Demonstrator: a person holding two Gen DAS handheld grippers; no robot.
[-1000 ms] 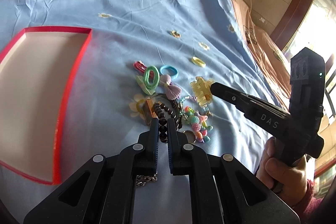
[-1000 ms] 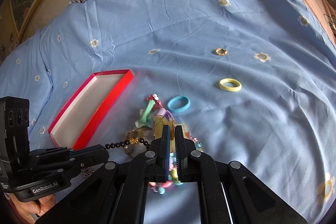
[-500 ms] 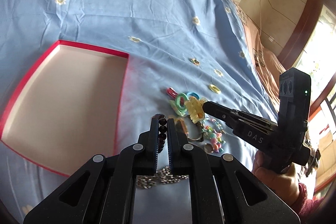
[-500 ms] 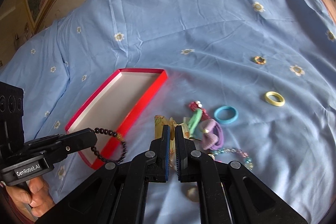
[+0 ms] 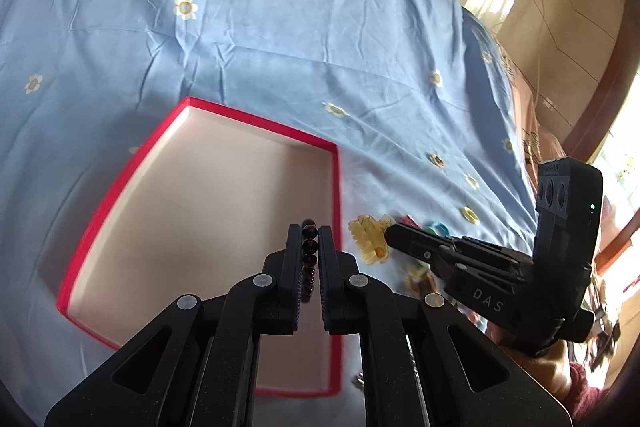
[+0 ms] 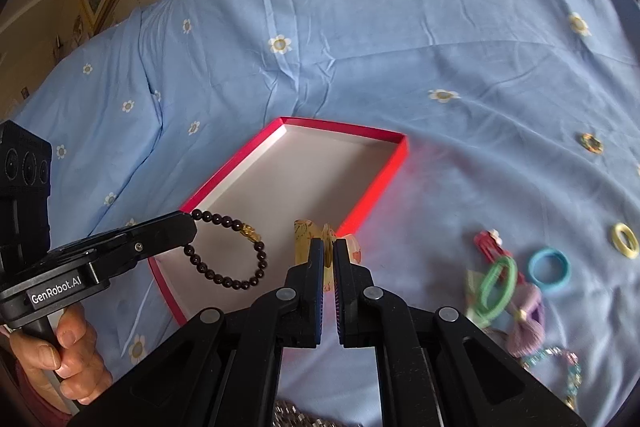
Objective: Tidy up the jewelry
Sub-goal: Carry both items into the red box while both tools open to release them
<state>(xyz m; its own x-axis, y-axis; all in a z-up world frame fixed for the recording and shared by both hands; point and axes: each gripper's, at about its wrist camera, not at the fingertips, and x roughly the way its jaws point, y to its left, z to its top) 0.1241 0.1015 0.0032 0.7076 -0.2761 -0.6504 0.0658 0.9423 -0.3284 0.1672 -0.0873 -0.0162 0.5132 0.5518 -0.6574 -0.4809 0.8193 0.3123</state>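
- Red-rimmed box [image 6: 362, 205] is the landmark, and it fills far more of both views than half a second ago; both tools have moved from the jewelry pile toward it.
- The left gripper [image 5: 310, 231] is clamped on the dark bead bracelet [image 6: 228, 255], which has been carried from beside the box's near corner to above its pale floor, hanging as an open loop.
- The right gripper [image 6: 328, 247] pinches the yellow hair claw [image 6: 308, 231], now lifted off the pile and held just outside the box's right-hand wall, near its near end; earlier it was well short of the box.
- The bracelet is a ring of round, glossy, nearly black beads with one gold charm [image 6: 250, 229] on its upper side; from the left wrist view the beads [image 5: 310, 247] show as a reddish-brown row between the closed fingers.
- The claw is translucent amber-yellow with a row of teeth [image 5: 368, 239], sticking out past the fingertips.
- The box is shallow, with a plain off-white inside; nothing lies on its floor.
- Beyond the box's right wall, on the blue flowered sheet [image 6: 360, 27], lie a green ring [image 6: 496, 287], a blue hair tie [image 6: 549, 271], a yellow hair tie [image 6: 625, 240], a red clip [image 6: 486, 243], a lilac bow [image 6: 528, 327] and a pastel bead string [image 6: 568, 363].
- A small patterned ring [image 6: 591, 143] sits farther out on the sheet, well apart from the box.
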